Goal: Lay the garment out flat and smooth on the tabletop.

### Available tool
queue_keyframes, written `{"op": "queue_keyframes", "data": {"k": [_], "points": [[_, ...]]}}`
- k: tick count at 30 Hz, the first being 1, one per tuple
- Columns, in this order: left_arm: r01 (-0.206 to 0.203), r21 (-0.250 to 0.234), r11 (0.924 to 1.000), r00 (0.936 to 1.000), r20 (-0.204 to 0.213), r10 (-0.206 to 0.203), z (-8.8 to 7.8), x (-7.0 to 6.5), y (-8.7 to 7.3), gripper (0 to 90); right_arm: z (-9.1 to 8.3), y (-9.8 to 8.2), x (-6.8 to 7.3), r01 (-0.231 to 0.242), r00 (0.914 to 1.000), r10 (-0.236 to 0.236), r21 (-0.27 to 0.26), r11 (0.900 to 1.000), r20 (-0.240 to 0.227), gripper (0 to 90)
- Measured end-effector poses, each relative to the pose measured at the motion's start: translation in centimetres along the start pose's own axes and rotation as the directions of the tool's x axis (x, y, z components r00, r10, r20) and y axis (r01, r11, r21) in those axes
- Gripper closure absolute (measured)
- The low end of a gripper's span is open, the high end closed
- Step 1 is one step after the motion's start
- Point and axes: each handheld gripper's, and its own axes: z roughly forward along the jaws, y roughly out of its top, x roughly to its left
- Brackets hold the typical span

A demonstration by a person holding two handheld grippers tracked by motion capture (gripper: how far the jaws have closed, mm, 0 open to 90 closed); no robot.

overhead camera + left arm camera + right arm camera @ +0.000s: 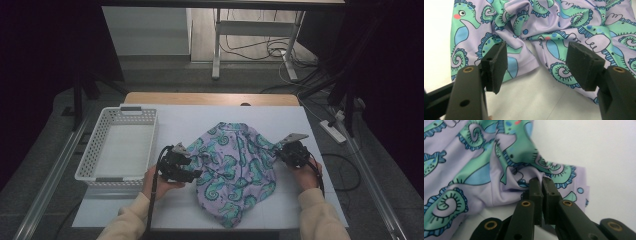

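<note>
High view, garment position: the seahorse-print cloth (232,172) lies crumpled at the middle of the white table sheet (200,117), between the two hands, reaching to the near edge.
Right gripper (286,151): jaws pinched together on a fold at the cloth's right edge; the right gripper view shows lilac fabric bunched between the pads (536,187).
Left gripper (192,170): jaws standing apart at the cloth's left edge, nothing clamped; in the left gripper view a hem lies on the sheet between and beyond the pads (499,62).
Deciding relation: the left-hand hem lies directly ahead of the unclosed jaws, so the left hand is judged nearest the next grip.
Long axis: roughly far-to-near, tapering toward the person.
Surface: flat, white, uncluttered around the cloth.
Room: white basket (90,150) stands left of the cloth, apart from it; cables on the floor beyond.
</note>
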Motion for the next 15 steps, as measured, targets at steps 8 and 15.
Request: {"op": "queue_keyframes", "data": {"k": [8, 15], "points": [[0.000, -0.001, 1.0000, 1.0000, -0.003, 0.000, -0.1, 0.0, -0.1, 34.2, -3.6, 0.5, -1.7, -0.084, 0.9955, 0.088, -0.094, 0.992, 0.037, 87.5], [-0.003, 0.004, 1.0000, 1.0000, -0.001, 0.004, 0.0, 0.0, 0.0, 34.2, -4.5, -0.1, -2.8, -0.123, 0.9899, 0.130, -0.110, 0.986, 0.058, 87.4]]}}
